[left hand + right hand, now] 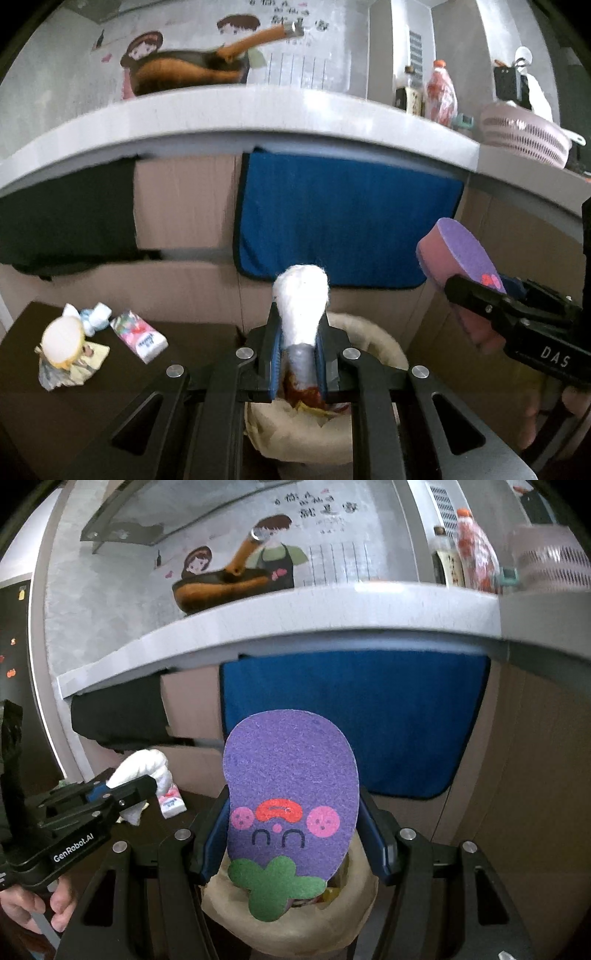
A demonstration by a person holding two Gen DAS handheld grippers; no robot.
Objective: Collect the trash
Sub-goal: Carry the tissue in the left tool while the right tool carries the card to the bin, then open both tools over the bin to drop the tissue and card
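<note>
My left gripper is shut on a white crumpled tissue wad and holds it above the beige-lined trash bin. It also shows in the right wrist view. My right gripper is shut on a purple eggplant-shaped sponge with a pink underside, held above the same bin. The sponge also shows at the right of the left wrist view. Red and yellow trash lies inside the bin.
A dark low table at the left holds a tissue packet, a crumpled wrapper pile and a blue-white scrap. A blue towel hangs under the grey counter. A pan, bottles and a pink basket stand on it.
</note>
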